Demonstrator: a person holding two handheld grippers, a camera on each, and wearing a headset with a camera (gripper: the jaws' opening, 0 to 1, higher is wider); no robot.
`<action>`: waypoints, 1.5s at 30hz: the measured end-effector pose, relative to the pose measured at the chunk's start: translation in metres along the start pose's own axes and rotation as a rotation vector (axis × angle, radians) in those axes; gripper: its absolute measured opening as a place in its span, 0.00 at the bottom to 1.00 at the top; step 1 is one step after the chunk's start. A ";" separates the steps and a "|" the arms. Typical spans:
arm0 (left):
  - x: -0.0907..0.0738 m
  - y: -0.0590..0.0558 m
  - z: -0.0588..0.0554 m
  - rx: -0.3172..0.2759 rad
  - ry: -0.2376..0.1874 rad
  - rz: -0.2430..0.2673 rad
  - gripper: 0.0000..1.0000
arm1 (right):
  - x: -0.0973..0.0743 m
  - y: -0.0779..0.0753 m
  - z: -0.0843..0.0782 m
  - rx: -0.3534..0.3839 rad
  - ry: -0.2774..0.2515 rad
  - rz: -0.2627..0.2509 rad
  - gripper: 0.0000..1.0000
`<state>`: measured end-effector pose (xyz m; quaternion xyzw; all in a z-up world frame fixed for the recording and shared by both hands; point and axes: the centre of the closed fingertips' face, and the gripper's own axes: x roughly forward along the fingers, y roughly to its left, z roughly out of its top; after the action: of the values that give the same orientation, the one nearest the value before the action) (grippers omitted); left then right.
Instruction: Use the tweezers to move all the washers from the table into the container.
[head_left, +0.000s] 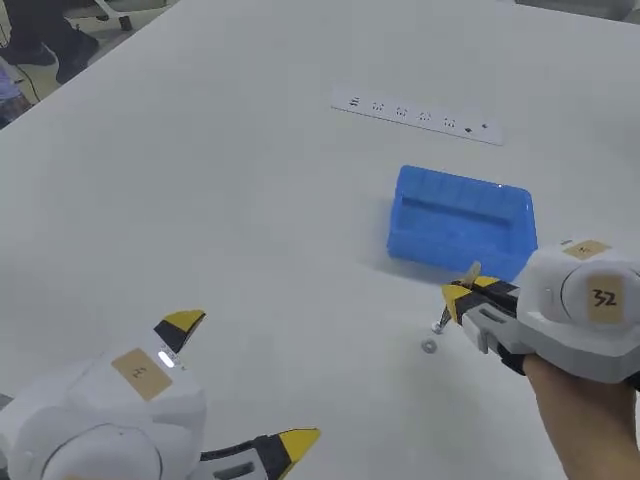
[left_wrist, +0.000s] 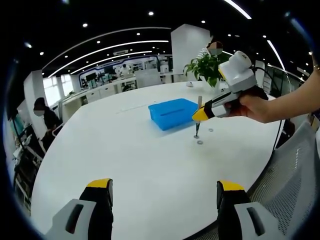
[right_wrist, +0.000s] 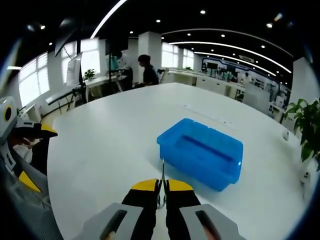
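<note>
Inventory of the white table (head_left: 250, 200), as I am reading it over the remote feeds. Blue container (head_left: 462, 222): it is sitting open-topped toward the right of the head view, with a white power strip (head_left: 418, 117) lying beyond it at about 11 o'clock. Washers: one washer (head_left: 429, 346) is lying on the bare tabletop at about 6 o'clock from the container, near its front wall but apart from it; in the left gripper view I am counting a second washer (left_wrist: 210, 130) just beside the first, also outside the container. Right gripper (right_wrist: 161, 186): a hand (left_wrist: 252, 107) is gripping its body, and its jaws are pressing together on the tweezers (left_wrist: 197, 127), which are hanging almost upright with the tips pointing down, just beside the nearer washer. I cannot tell whether the tips are touching the table or pinching anything. Left gripper (head_left: 243, 382): it is hovering at about 8 o'clock from the container, well apart from it and from the washers, and its yellow-tipped jaws are standing wide with nothing between them. Background: a potted plant (left_wrist: 204, 67) is standing past the far edge of the table.
</note>
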<state>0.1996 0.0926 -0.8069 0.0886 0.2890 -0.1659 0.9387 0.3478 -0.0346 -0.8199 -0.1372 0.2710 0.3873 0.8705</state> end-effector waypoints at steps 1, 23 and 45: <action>0.000 0.000 0.000 -0.002 -0.001 0.000 0.87 | 0.000 0.000 0.000 0.002 0.000 0.004 0.01; 0.001 0.004 0.005 0.002 -0.007 -0.001 0.87 | -0.012 -0.009 0.032 0.086 -0.053 0.017 0.01; -0.001 0.001 -0.001 0.005 0.000 0.003 0.86 | -0.020 -0.043 0.099 0.067 -0.209 -0.054 0.01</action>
<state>0.1989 0.0945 -0.8065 0.0915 0.2882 -0.1654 0.9387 0.4048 -0.0306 -0.7268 -0.0740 0.1878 0.3668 0.9081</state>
